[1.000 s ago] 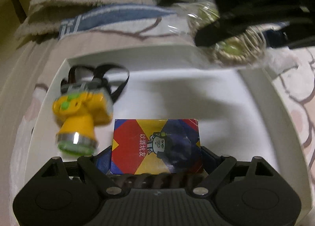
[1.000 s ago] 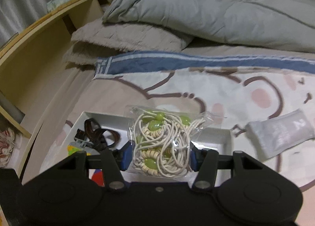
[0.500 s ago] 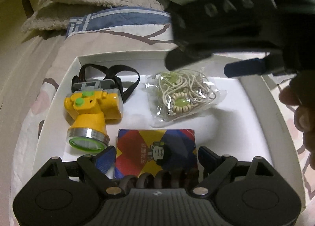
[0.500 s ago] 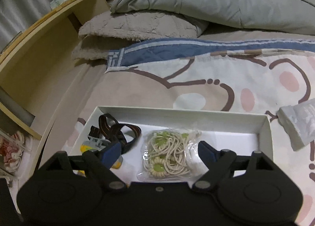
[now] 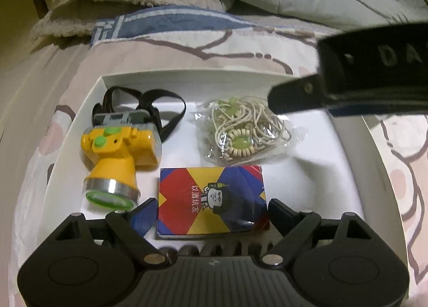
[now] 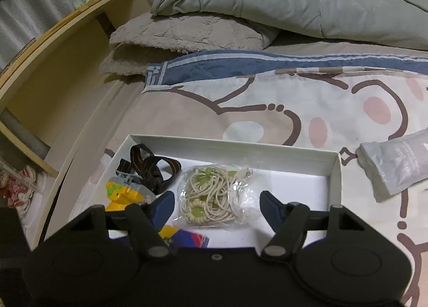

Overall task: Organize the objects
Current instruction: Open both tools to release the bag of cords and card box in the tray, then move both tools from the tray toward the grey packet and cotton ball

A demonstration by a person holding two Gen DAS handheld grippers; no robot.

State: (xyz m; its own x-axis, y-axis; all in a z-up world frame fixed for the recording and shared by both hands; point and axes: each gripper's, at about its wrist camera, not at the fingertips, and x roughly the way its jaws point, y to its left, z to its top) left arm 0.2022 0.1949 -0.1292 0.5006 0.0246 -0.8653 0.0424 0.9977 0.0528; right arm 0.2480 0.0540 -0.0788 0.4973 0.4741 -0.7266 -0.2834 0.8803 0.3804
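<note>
Bead bag (image 6: 218,196) dropped: 1 s ago the right tongs (image 6: 216,209) clamped it, now they're spread and empty above it. It lies in the white box (image 5: 187,75) at 12 o'clock of the card pack (image 5: 212,200), headlamp (image 5: 117,157) at 9. Left tongs (image 5: 211,213) went apart off the pack, straddling without contact. Three items boxed; grey pouch (image 6: 396,162) sits on the bed at 3 o'clock outside the box, likely next.

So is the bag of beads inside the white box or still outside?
Inside. The bag of beads lies on the floor of the white box, beside the headlamp, and the open right gripper isn't holding it.
</note>
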